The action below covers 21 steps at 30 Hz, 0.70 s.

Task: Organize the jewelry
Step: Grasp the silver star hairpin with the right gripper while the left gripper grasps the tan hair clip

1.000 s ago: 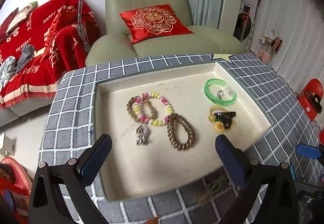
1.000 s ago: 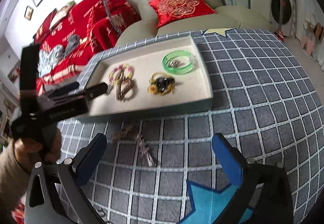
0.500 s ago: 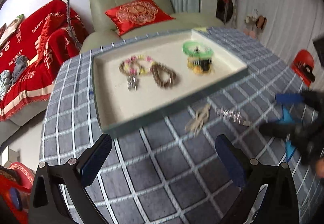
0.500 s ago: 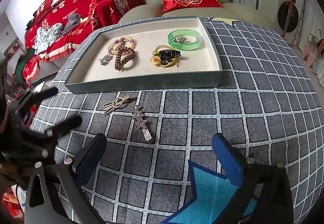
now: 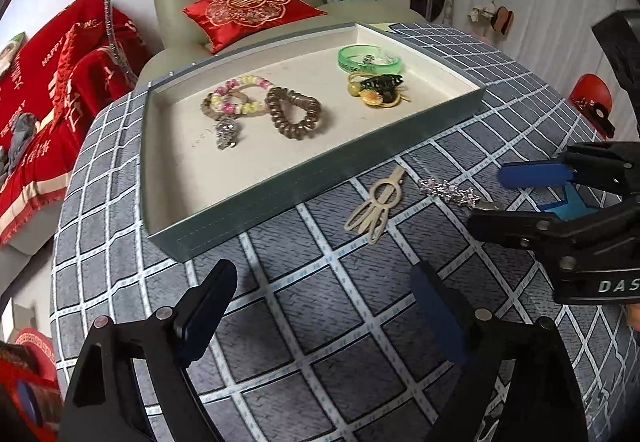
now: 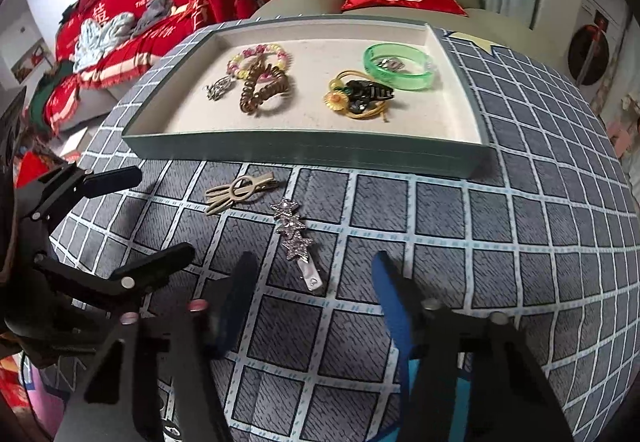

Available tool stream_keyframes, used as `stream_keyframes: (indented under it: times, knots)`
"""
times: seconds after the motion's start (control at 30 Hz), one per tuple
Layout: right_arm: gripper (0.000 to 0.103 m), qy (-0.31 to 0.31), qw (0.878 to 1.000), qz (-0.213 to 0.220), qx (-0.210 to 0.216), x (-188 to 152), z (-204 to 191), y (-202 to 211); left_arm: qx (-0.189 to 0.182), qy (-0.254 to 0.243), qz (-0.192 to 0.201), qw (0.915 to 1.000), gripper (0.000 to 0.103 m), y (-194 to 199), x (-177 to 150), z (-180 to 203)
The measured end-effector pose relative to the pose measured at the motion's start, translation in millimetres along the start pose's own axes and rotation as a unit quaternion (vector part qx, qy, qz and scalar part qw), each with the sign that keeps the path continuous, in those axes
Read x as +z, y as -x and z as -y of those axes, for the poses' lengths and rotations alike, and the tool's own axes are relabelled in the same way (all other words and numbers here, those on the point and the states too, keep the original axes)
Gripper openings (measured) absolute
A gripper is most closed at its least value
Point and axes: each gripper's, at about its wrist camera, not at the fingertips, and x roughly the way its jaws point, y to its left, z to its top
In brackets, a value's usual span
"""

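A silver star hair clip (image 6: 297, 238) lies on the checked cloth in front of the tray (image 6: 304, 150). My right gripper (image 6: 316, 298) hangs just over its plain end; the jaws are closing with that end between them, and the pads do not touch it. In the left wrist view the right gripper (image 5: 516, 198) reaches the star clip (image 5: 450, 192) from the right. A gold fan-shaped clip (image 5: 376, 206) lies left of it. My left gripper (image 5: 320, 306) hovers nearer than the gold clip, jaws closing slightly, with nothing between them.
The tray (image 5: 320, 174) holds a beaded bracelet (image 5: 240, 96), a brown coil tie (image 5: 294, 112), a silver charm (image 5: 227, 132), a green bangle (image 5: 370, 58) and a yellow tie with a black claw clip (image 5: 378, 88). A green armchair with a red cushion (image 5: 250, 8) stands behind.
Both grippers have drawn back from the tray and come down toward the cloth. The right jaws have narrowed around the star clip's end. The left jaws have narrowed a little.
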Motion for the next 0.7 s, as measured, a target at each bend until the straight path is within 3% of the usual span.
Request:
stream_keyframes:
  times: [0.1,0.27,0.33,0.7]
  knots:
    - [0.042,0.015,1.000,-0.003,-0.015,0.8,-3.7,-2.7,-0.007,-0.005,-0.001,1.0000,0.093,-2.8,0.9,1.6]
    - [0.012,0.019,0.999,-0.002,-0.030,0.0,-2.4,-1.6,-0.016,-0.017,0.002,0.9997,0.092,-6.8,7.7,8.2]
    - [0.011,0.008,0.999,0.000,-0.031,-1.1,2.4,-0.4,-0.026,-0.018,0.003,0.9995,0.085,-8.4,11.5,10.1]
    - [0.011,-0.034,0.999,0.005,-0.015,-7.9,22.0,5.9,-0.056,-0.033,0.005,0.9979,0.082,-18.5,27.0,24.5]
